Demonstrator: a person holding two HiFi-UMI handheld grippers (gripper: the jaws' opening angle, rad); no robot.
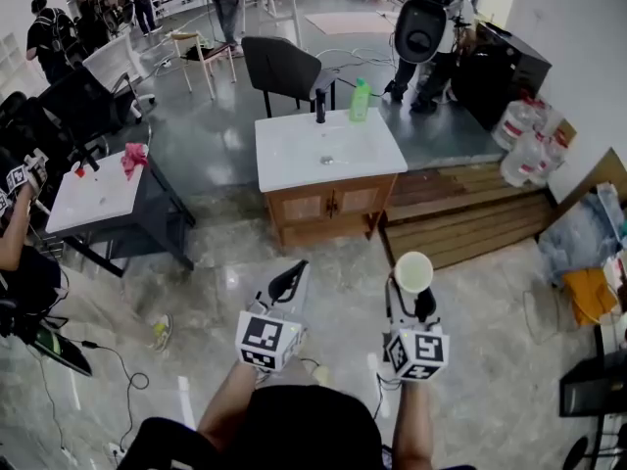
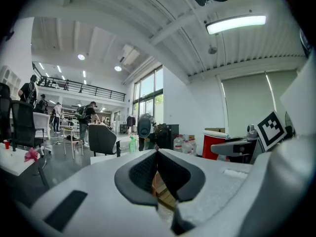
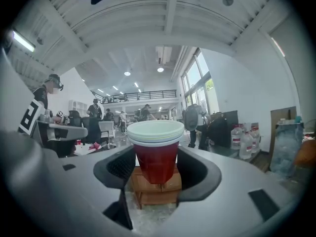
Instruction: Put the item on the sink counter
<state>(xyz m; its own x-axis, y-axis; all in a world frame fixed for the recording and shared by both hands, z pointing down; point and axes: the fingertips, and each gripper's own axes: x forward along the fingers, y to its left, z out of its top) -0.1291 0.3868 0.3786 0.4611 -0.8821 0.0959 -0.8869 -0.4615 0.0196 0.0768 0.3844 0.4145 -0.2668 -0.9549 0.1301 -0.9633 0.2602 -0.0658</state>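
right gripper point(image 3: 157, 171) jaws clasp the upright red cup point(image 3: 156, 152).

A large open workshop hall, used partly as an office and partly as a test space, is shown. In the middle of the head view a sink counter point(image 1: 289, 160) on a wooden cabinet point(image 1: 328, 209) is placed free on the polished floor point(image 1: 470, 302), away from every wall. At the left a white desk point(image 1: 98, 194) is seen, and at the upper left black office chairs point(image 1: 279, 67) and standing people point(image 1: 44, 32). Large water bottles point(image 1: 524, 140) are piled at the right edge. In the left gripper view a high ceiling point(image 2: 123, 19), a railed mezzanine point(image 2: 74, 86) and tall windows point(image 2: 148, 90) are visible.
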